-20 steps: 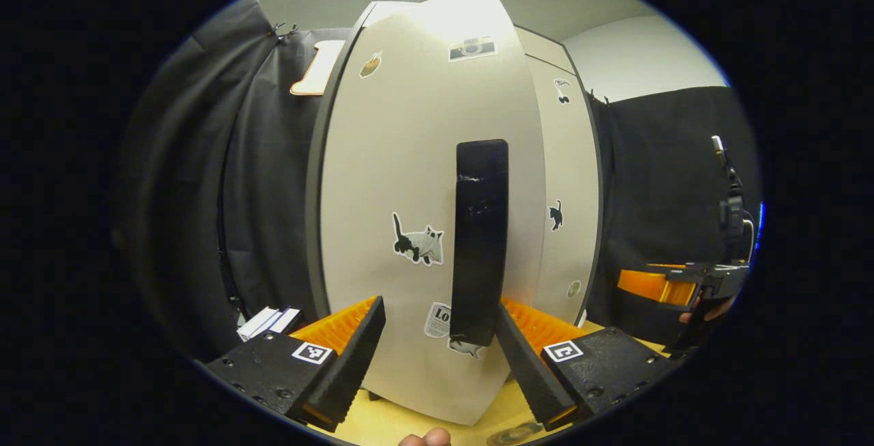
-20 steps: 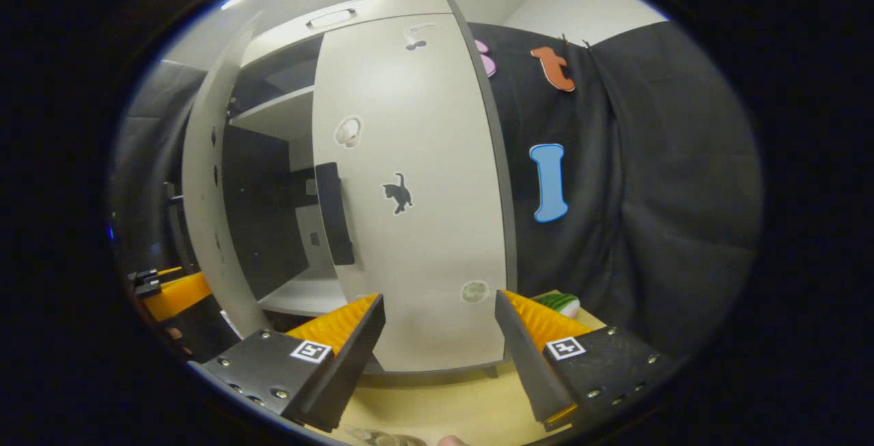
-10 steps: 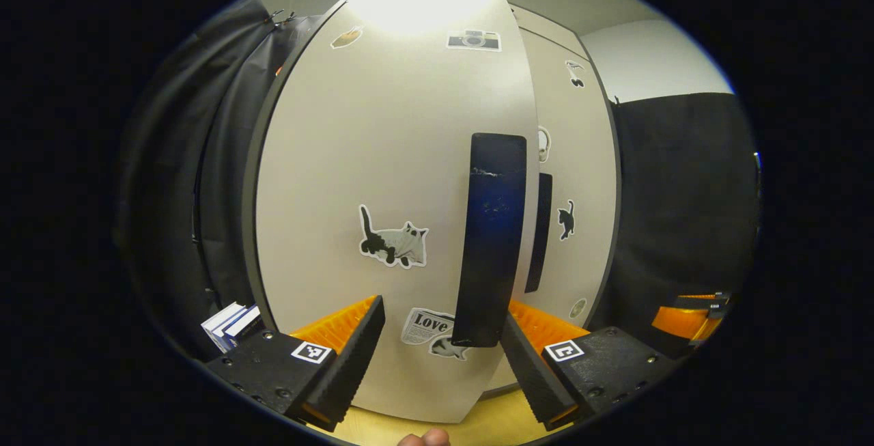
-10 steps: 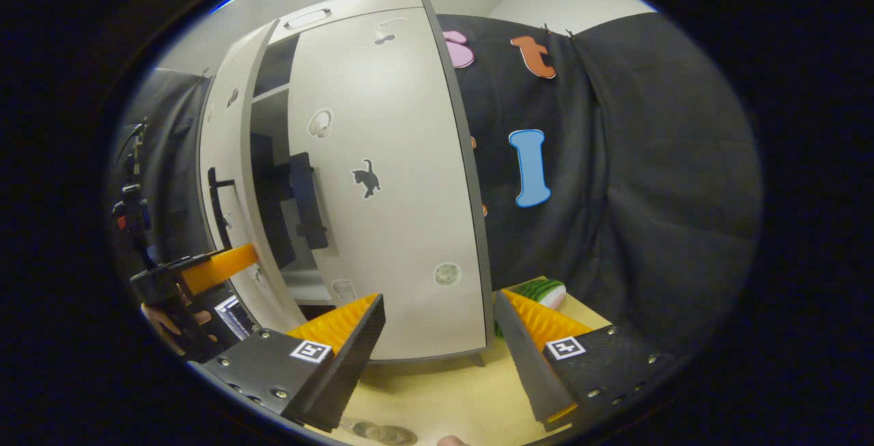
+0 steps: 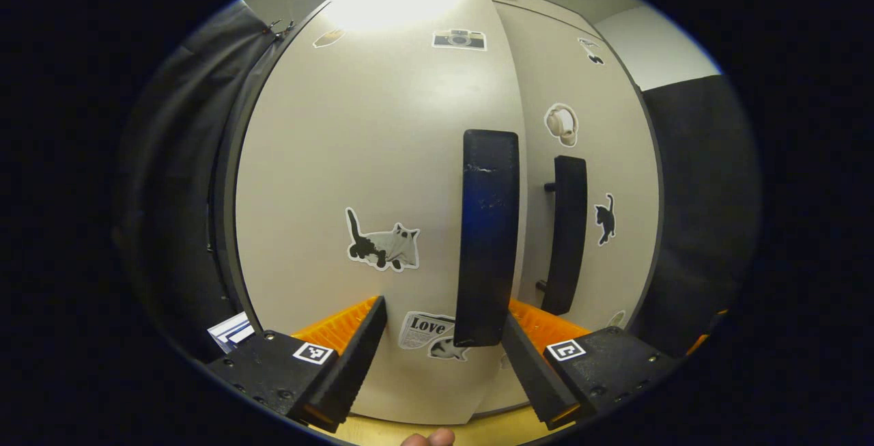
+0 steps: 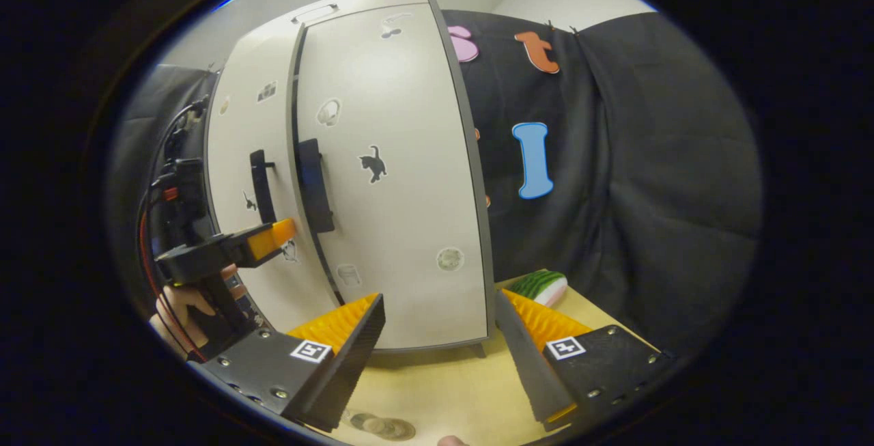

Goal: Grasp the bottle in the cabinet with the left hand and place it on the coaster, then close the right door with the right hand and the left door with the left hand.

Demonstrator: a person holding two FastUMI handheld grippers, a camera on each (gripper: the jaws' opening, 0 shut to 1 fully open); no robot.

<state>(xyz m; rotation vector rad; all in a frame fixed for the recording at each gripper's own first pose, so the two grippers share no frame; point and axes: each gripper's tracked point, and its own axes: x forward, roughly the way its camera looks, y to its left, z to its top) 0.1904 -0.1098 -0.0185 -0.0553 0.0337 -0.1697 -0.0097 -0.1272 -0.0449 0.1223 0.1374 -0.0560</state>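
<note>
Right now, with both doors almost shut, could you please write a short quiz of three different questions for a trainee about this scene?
1. True or false: the left gripper is open, with the left door's handle between its fingers.
2. What lies on the table to the right of the cabinet? A) a green striped thing B) a red cup C) a book
3. Fill in: the sticker beside the right door's handle shows a black ___.

Key: 1 true; 2 A, the green striped thing; 3 cat.
</note>
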